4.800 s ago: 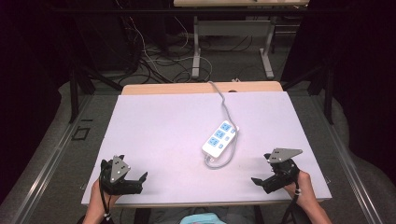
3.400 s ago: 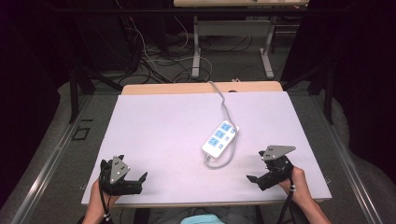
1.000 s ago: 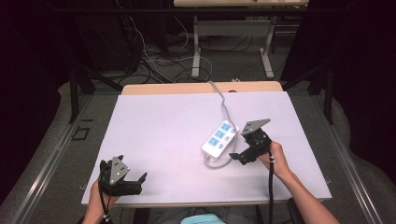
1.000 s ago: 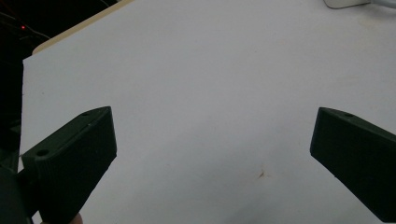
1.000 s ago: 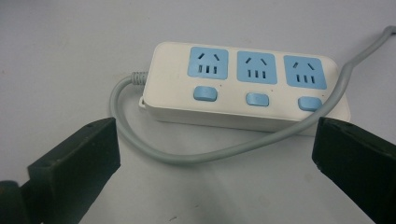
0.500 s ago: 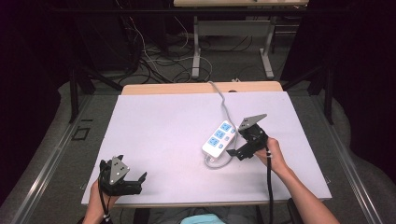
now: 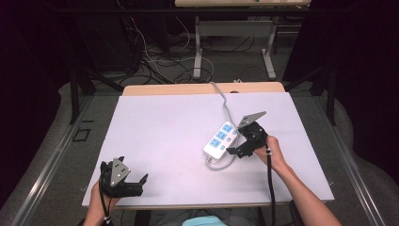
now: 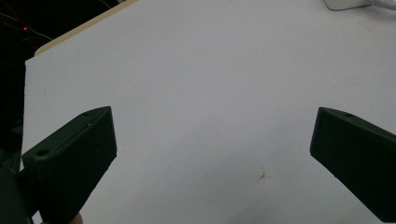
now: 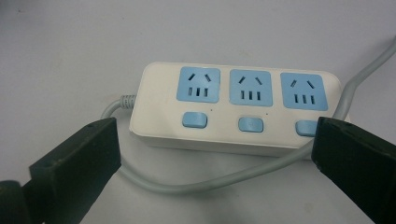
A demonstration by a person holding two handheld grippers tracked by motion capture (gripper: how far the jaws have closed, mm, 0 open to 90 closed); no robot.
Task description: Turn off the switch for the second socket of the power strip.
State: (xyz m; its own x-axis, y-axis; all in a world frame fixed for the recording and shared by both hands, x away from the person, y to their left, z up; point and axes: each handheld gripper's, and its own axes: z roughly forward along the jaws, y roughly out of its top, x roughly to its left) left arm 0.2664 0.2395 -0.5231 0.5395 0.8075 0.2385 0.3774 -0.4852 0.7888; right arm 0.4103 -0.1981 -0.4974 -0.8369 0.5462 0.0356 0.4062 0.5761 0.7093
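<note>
The right gripper stands with jaws wide apart, the power strip just beyond them; its cord loops between and could snag if they close early.

Readable markings: none showing.
The power strip lying between the right gripper jaws is displaying three blue sockets and three blue switches, all blank; no brand, label or number is appearing.

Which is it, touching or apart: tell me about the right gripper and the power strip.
Apart. The right gripper view shows the right gripper open, bare table and cable between its jaws and the power strip.
</note>
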